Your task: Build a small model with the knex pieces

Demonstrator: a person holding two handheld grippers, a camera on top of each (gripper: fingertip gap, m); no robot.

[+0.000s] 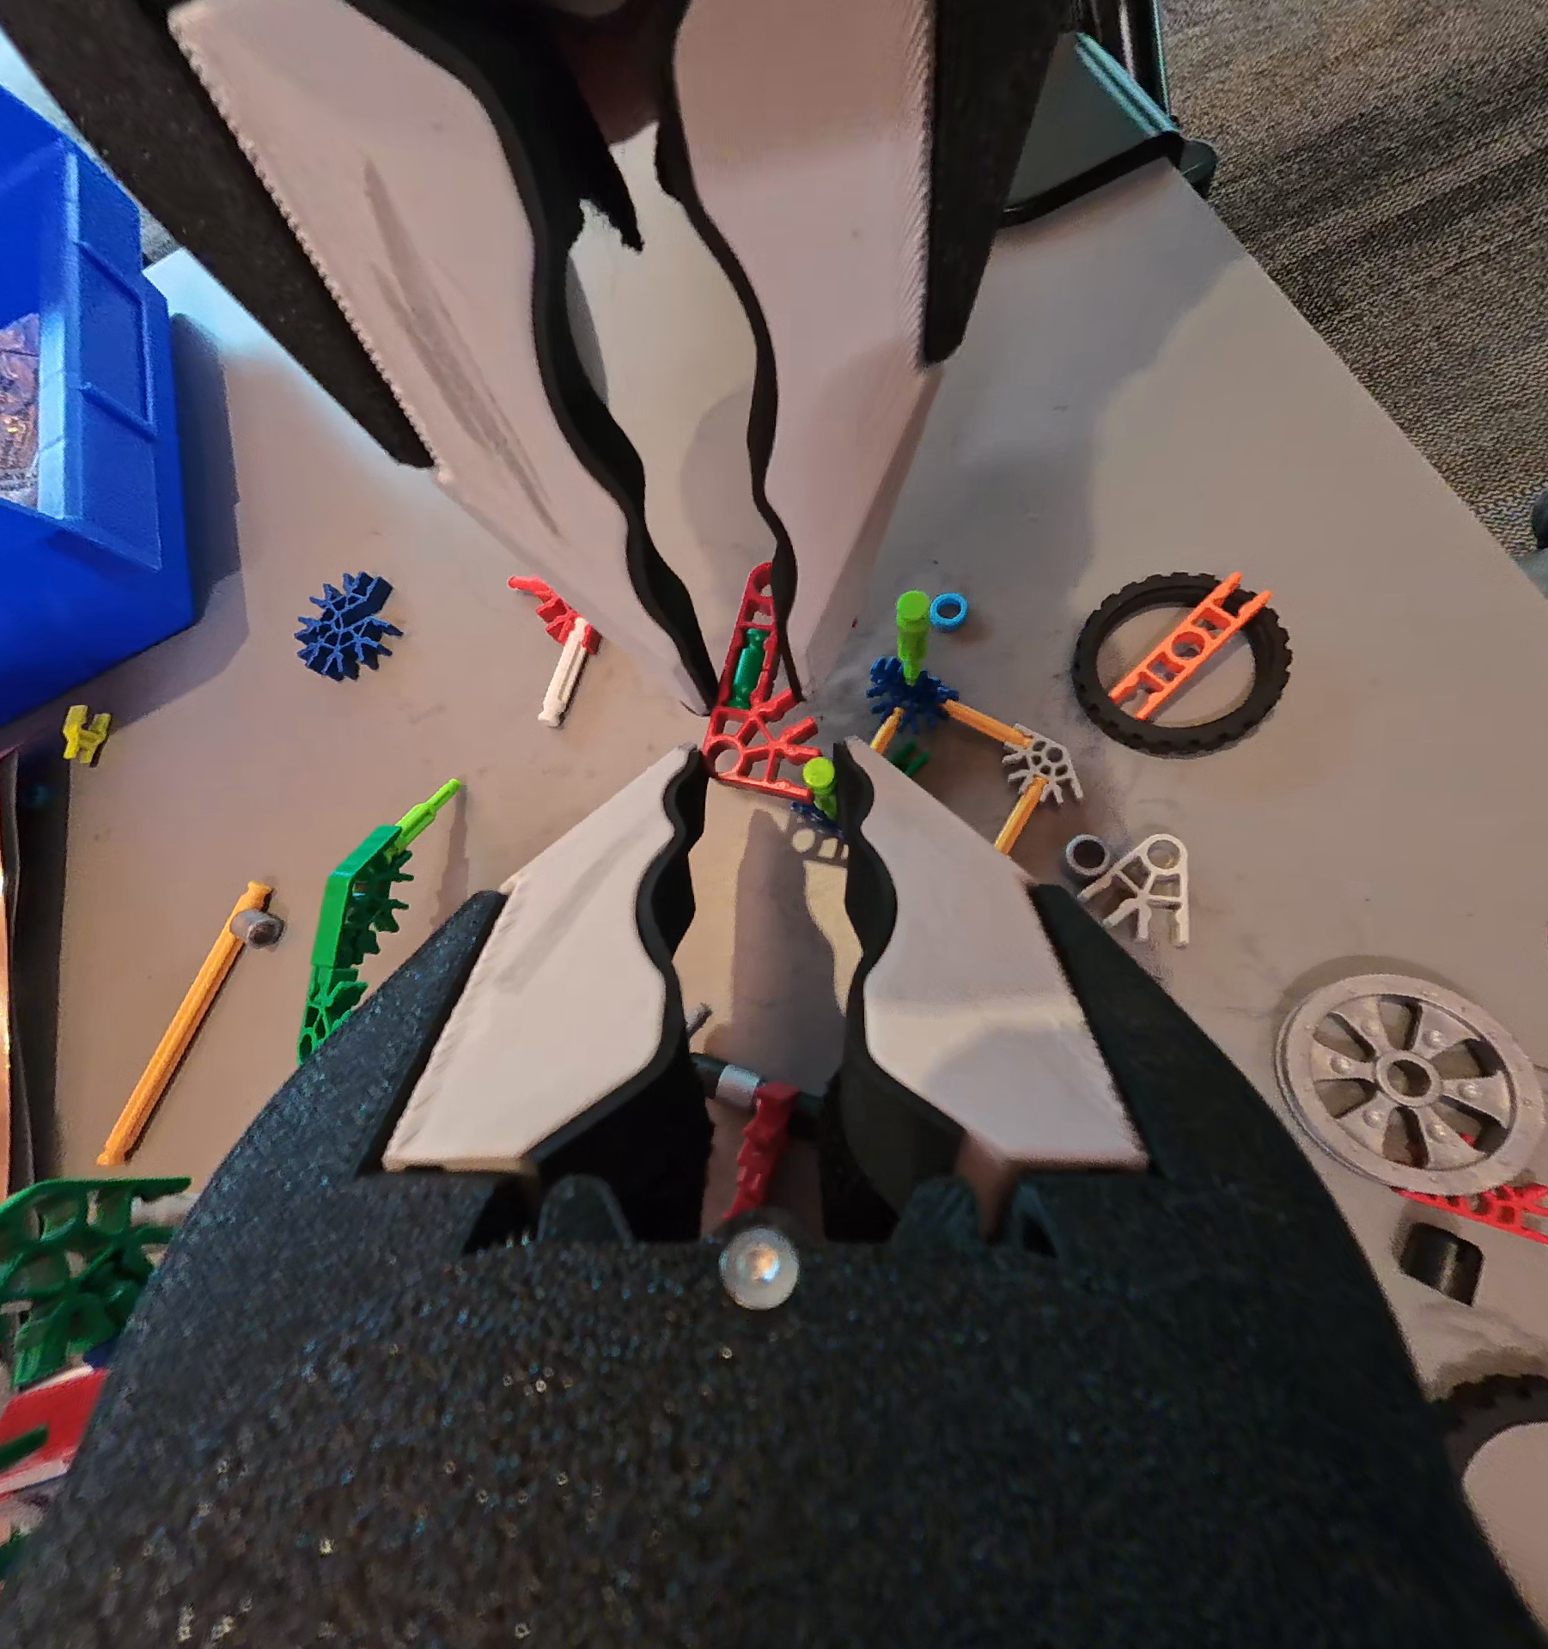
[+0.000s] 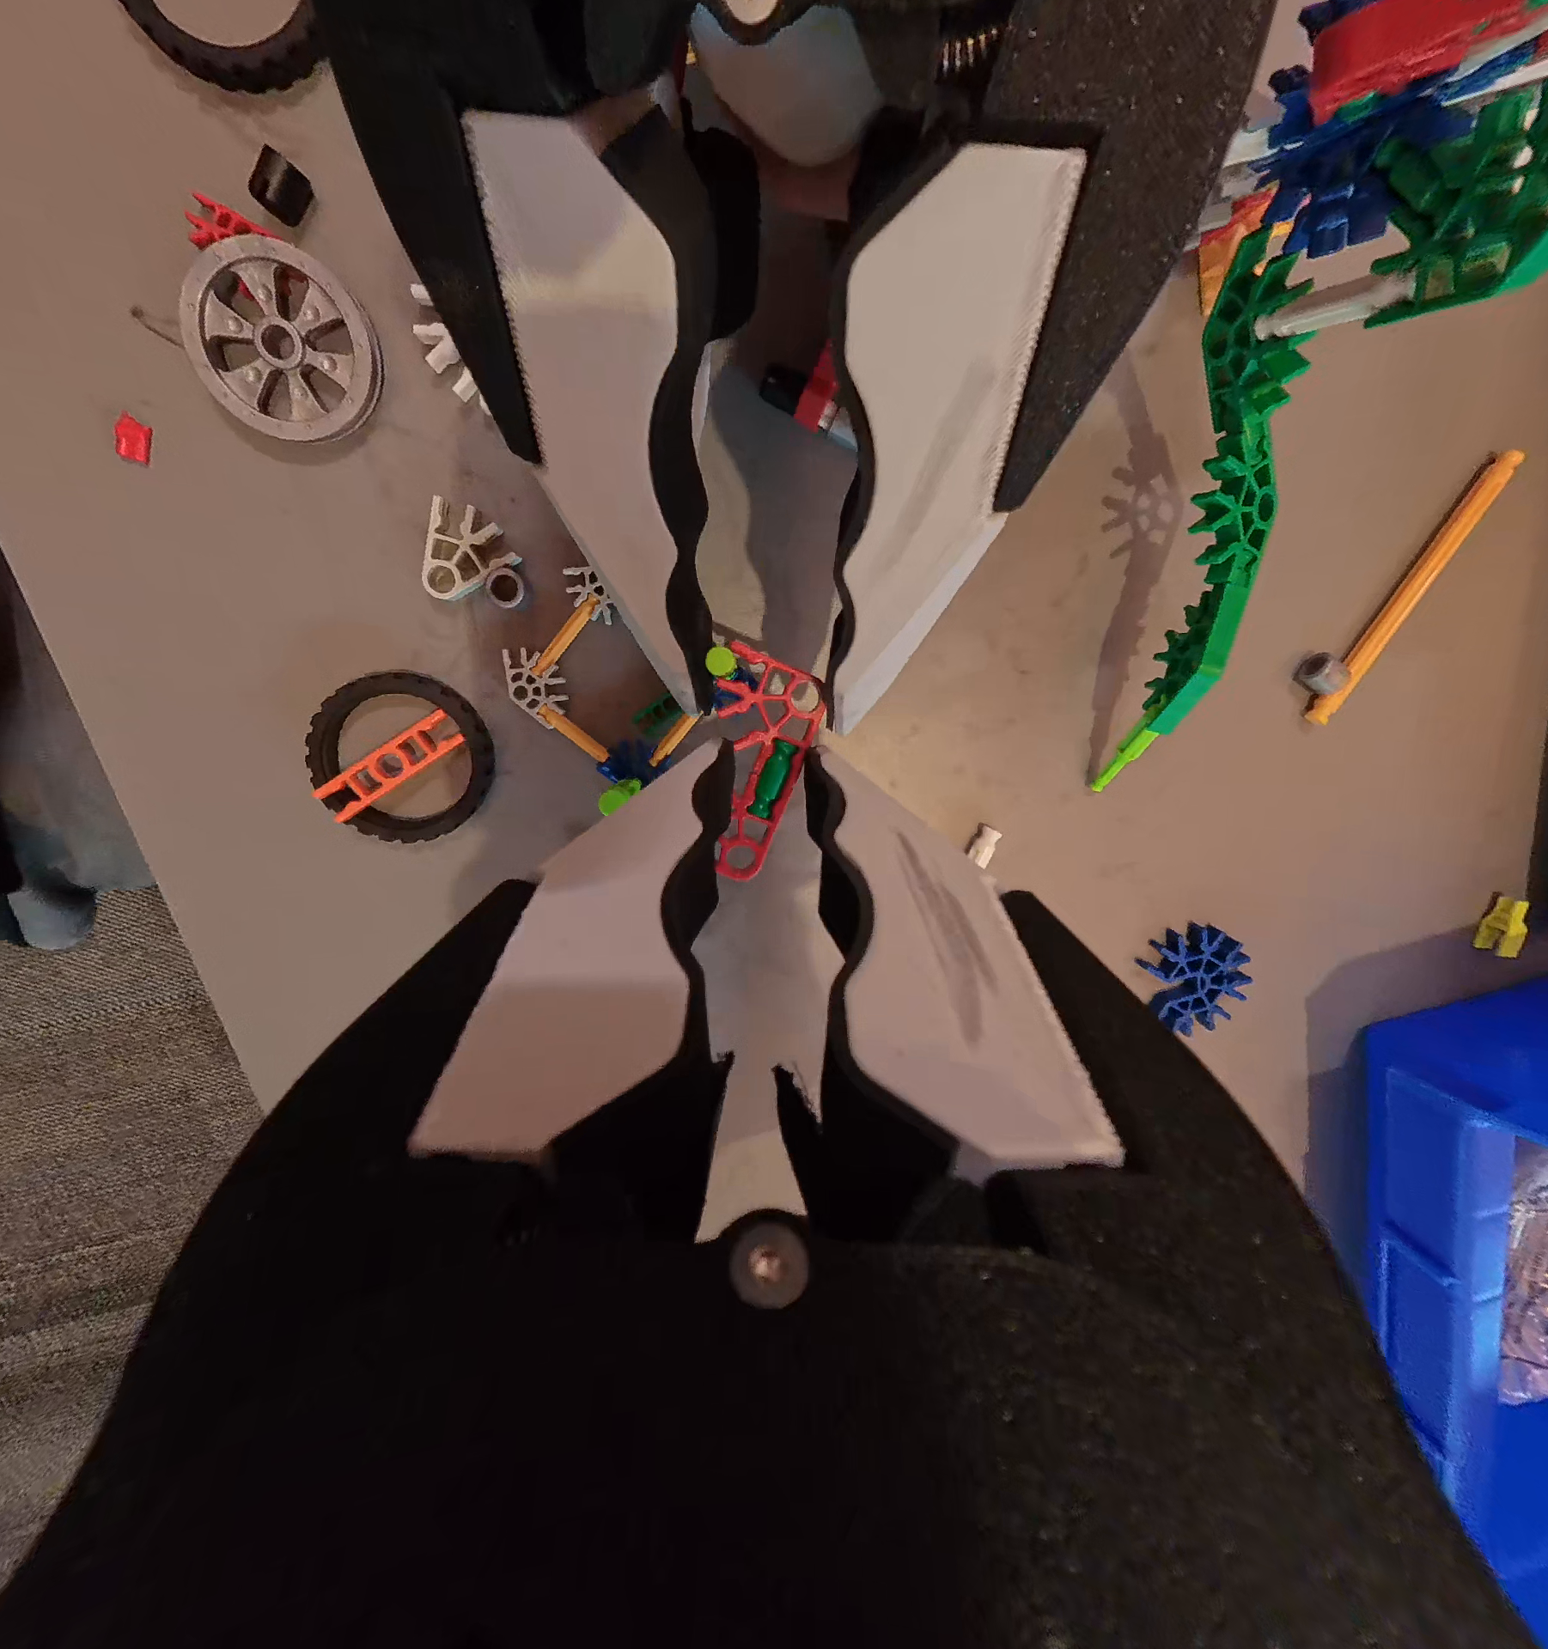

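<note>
A red angled connector [image 1: 744, 754] with a dark green rod [image 1: 748, 669] clipped along its long arm hangs above the grey table, held between both grippers. My left gripper [image 1: 770, 754] is shut across its wide corner, where a lime rod [image 1: 817, 774] on a small blue connector sits against one finger. My right gripper [image 1: 753, 700] comes from the opposite side, tip to tip. In the right wrist view my right gripper [image 2: 763, 749] is shut on the long arm of the red connector [image 2: 784, 705] with the green rod [image 2: 770, 776]. The left gripper [image 2: 768, 709] pinches the corner by the lime rod [image 2: 720, 662].
Loose parts lie around: a blue, orange and grey rod frame [image 1: 985, 723], a black tyre [image 1: 1181, 665] with an orange connector, a grey wheel hub [image 1: 1409, 1084], a green connector chain [image 1: 355, 919], an orange rod [image 1: 181, 1026]. A blue bin [image 1: 56, 446] stands left. Carpet [image 1: 1377, 223] lies past the table edge. Less than 4 cm separates the two grippers' tips.
</note>
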